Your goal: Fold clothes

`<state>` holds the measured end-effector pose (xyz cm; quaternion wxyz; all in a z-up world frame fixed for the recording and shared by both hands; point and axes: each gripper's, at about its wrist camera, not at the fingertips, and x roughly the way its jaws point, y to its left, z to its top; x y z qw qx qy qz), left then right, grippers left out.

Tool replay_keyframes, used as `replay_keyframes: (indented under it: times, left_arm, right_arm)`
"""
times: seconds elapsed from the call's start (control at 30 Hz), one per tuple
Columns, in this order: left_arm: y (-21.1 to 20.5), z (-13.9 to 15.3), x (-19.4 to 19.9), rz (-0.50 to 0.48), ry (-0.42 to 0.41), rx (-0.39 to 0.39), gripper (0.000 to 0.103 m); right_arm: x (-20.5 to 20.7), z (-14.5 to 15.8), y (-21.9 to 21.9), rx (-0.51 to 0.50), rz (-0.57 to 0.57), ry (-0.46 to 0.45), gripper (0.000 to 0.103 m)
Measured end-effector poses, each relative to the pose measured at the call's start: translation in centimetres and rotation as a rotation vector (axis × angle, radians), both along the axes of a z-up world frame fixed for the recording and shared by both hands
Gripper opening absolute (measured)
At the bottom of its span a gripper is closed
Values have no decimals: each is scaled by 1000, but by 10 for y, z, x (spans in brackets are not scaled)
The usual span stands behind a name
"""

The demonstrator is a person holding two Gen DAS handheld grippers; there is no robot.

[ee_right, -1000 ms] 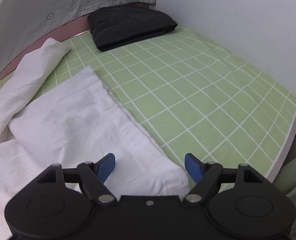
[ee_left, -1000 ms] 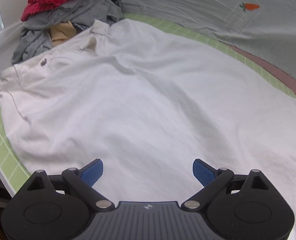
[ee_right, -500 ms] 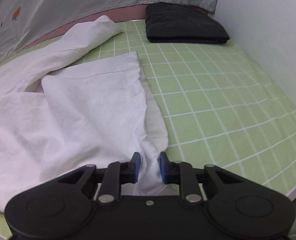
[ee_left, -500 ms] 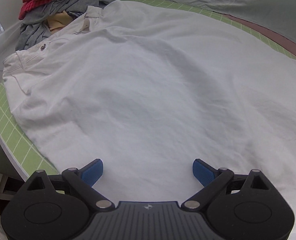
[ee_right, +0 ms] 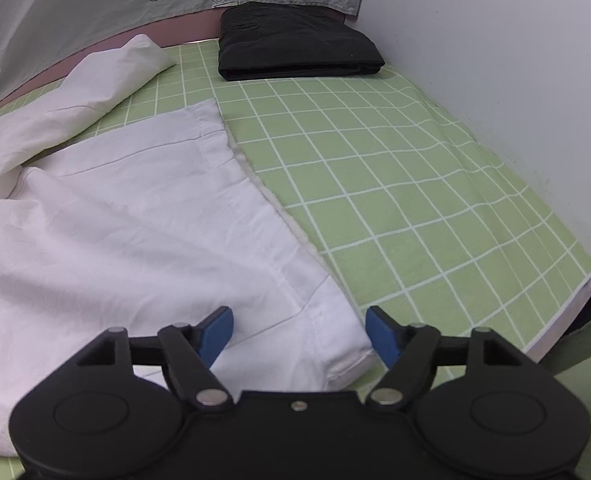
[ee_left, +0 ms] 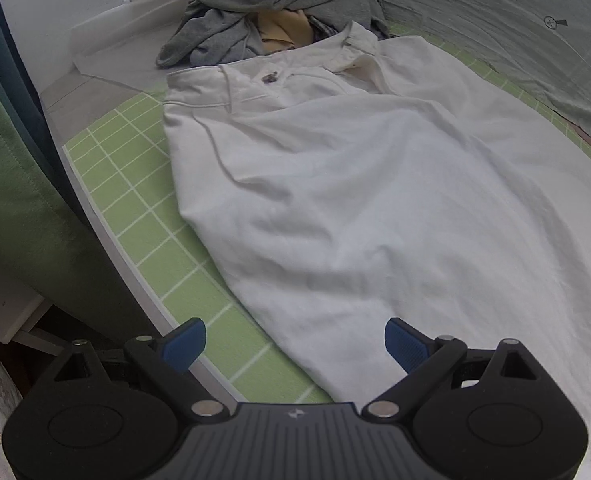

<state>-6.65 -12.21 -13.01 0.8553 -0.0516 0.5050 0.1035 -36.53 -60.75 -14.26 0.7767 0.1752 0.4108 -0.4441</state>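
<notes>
Green grid-patterned cloth (ee_left: 135, 200) covers the tabletop, with a grey printed sheet (ee_left: 495, 20) hanging behind it. From the left wrist view, white trousers (ee_left: 355, 200) lie spread flat across the cloth, their waistband and button at the far end, next to a heap of grey and red clothes (ee_left: 263, 12). The left hand-held gripper (ee_left: 295, 344) hangs over the near edge of the trousers with its jaws wide apart and nothing between the pads; the left blue finger sits over bare green cloth near the tabletop's rim, the right one over white fabric.

From the right wrist view, the same green cloth (ee_right: 395, 200) runs to a white wall, and a folded black garment (ee_right: 295, 52) rests at the far end, well apart from the trousers. The trouser legs (ee_right: 135, 220) lie to the left, one hem corner bunched just in front of the right hand-held gripper (ee_right: 299, 332). Its jaws have just been opening and now stand wide, the hem corner lying between the fingers but not pressed by either pad.
</notes>
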Motion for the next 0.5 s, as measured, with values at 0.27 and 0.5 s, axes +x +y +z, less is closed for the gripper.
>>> replay_keyframes:
  times: [0.27,0.5]
  left_arm:
    - [50,-5,44,51,-8,-35,96]
    - [77,-11,93,75,5,-68,96]
  right_arm:
    - [15,5,18,-14,-69,12,88]
    - [25,11,35,-1,-156,-18,90]
